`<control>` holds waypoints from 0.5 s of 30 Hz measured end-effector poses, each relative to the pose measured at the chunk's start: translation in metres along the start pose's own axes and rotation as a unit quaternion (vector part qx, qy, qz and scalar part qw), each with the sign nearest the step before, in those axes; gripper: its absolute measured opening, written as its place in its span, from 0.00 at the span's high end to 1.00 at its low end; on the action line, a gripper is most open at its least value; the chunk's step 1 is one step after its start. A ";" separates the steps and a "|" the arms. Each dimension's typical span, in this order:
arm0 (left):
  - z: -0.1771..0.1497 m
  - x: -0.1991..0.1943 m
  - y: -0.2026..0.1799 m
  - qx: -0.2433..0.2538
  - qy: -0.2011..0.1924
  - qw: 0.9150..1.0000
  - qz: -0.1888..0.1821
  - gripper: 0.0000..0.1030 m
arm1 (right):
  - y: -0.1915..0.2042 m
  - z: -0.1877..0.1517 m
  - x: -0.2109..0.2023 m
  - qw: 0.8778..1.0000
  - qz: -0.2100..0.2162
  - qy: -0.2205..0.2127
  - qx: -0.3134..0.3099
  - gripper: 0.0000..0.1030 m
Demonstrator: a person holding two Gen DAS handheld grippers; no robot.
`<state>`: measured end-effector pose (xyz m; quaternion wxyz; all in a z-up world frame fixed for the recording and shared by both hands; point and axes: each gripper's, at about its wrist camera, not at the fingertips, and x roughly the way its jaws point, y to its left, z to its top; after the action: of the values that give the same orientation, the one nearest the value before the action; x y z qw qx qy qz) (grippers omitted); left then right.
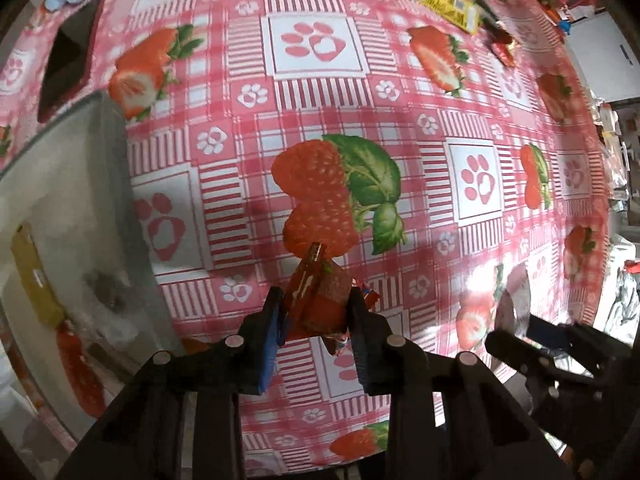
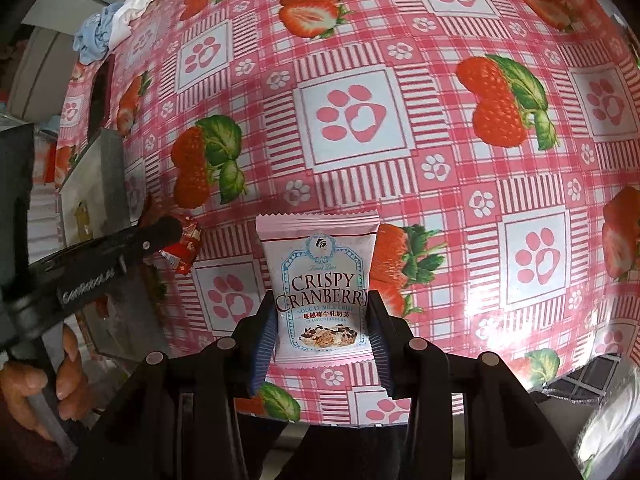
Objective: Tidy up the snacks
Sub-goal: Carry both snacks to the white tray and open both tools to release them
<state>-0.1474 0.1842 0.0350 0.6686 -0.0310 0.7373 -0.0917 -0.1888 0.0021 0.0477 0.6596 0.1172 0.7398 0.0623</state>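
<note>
1. Left gripper (image 1: 316,312): jaws clamped on crinkly red foil snack (image 1: 316,300), above the table (image 1: 320,120).
2. Right gripper (image 2: 322,332): jaws clamped on flat pink cranberry nougat packet (image 2: 320,280); label legible only in right view.

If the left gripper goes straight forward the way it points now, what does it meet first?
Probably only the pink strawberry-print tablecloth. The left gripper, shut on a small red snack packet, points at bare cloth; the yellow snack packet lies farther off, to the right. Depth is unclear.
</note>
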 end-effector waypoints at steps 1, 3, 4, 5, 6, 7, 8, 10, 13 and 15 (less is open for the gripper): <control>-0.001 -0.005 0.001 0.002 -0.004 1.000 0.000 0.66 | 0.003 0.001 0.000 1.000 0.000 0.000 -0.004 0.57; -0.005 -0.018 0.013 0.006 -0.014 1.000 0.000 0.66 | 0.011 0.005 0.000 1.000 -0.002 -0.001 -0.013 0.57; -0.005 -0.025 0.016 0.007 -0.020 1.000 0.001 0.66 | 0.013 0.006 0.000 1.000 -0.002 -0.001 -0.016 0.57; -0.007 -0.033 0.026 0.009 -0.024 1.000 0.002 0.66 | 0.020 0.008 0.000 1.000 -0.002 -0.002 -0.022 0.57; -0.010 -0.040 0.036 0.012 -0.029 1.000 0.002 0.66 | 0.025 0.010 0.000 1.000 -0.003 -0.002 -0.028 0.57; -0.012 -0.045 0.040 0.012 -0.034 0.999 0.003 0.66 | 0.029 0.011 0.000 0.999 -0.004 -0.003 -0.031 0.57; -0.014 -0.051 0.045 0.012 -0.041 0.999 0.004 0.66 | 0.037 0.013 0.000 0.999 -0.004 -0.003 -0.039 0.57; -0.016 -0.059 0.051 0.011 -0.051 0.999 0.007 0.66 | 0.049 0.017 0.000 0.999 -0.006 -0.005 -0.051 0.57; -0.018 -0.064 0.059 0.003 -0.064 0.998 0.011 0.66 | 0.069 0.022 0.000 0.997 -0.006 -0.006 -0.071 0.57; -0.020 -0.069 0.071 -0.006 -0.072 0.997 0.014 0.66 | 0.085 0.025 0.001 0.996 -0.007 -0.007 -0.088 0.57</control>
<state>-0.1548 0.2672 0.0915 0.7211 -0.0312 0.6880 -0.0753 -0.1561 0.0831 0.0644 0.6728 0.0539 0.7279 0.1211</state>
